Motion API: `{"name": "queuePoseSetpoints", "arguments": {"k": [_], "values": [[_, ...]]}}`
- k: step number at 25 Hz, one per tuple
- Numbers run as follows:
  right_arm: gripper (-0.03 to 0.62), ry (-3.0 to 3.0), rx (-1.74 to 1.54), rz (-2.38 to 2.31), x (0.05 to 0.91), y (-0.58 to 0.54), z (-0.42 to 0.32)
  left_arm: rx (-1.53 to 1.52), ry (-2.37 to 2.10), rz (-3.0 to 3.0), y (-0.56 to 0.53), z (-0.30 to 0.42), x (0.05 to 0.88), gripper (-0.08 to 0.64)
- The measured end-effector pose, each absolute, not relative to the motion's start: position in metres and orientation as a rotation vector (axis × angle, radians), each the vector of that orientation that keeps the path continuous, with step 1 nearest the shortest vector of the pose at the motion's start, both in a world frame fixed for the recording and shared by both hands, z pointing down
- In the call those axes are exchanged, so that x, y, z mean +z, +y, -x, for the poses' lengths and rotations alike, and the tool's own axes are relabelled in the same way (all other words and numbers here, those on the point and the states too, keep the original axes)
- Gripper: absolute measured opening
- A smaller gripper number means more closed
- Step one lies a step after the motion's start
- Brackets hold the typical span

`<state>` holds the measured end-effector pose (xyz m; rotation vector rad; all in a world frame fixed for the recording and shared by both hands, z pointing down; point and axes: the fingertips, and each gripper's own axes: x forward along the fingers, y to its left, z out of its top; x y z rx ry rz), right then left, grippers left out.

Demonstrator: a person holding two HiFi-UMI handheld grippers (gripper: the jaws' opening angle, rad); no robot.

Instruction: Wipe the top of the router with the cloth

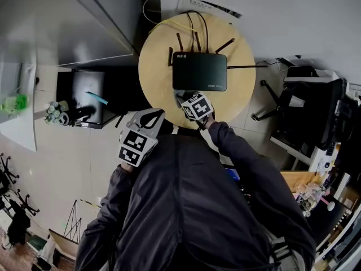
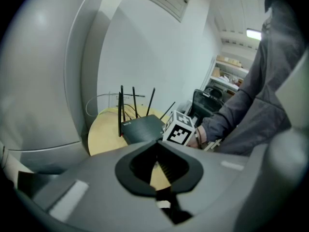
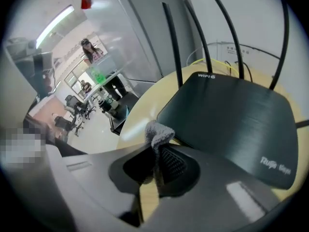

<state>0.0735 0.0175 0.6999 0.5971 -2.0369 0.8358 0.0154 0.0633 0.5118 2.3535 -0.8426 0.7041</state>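
A black router (image 1: pixel 199 71) with several upright antennas lies on a round wooden table (image 1: pixel 155 66). In the right gripper view its flat top (image 3: pixel 227 112) fills the right half. My right gripper (image 3: pixel 157 144) is shut on a small grey cloth (image 3: pixel 158 132), whose tuft pokes out beyond the tips, just short of the router's near left corner. From the head view, that gripper (image 1: pixel 185 97) sits at the router's front edge. My left gripper (image 1: pixel 148 119) hangs off the table's front left, held back from the router (image 2: pixel 142 126), its jaws (image 2: pixel 157 144) closed with nothing between them.
Yellow and black cables (image 1: pixel 169 13) loop behind the router by the wall. A black office chair (image 1: pixel 307 103) stands to the right of the table. A dark cabinet (image 1: pixel 90 97) with small items is at the left. People stand far off in the room (image 3: pixel 91 52).
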Motion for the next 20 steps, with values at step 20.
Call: {"name": "queuePoseSetpoints", "arguments": {"k": [20], "values": [[0.023, -1.850, 1.350, -1.059, 0.722, -0.001, -0.172, 0.715, -0.780, -2.391, 0.068, -0.022, 0.512, 0.000]]}}
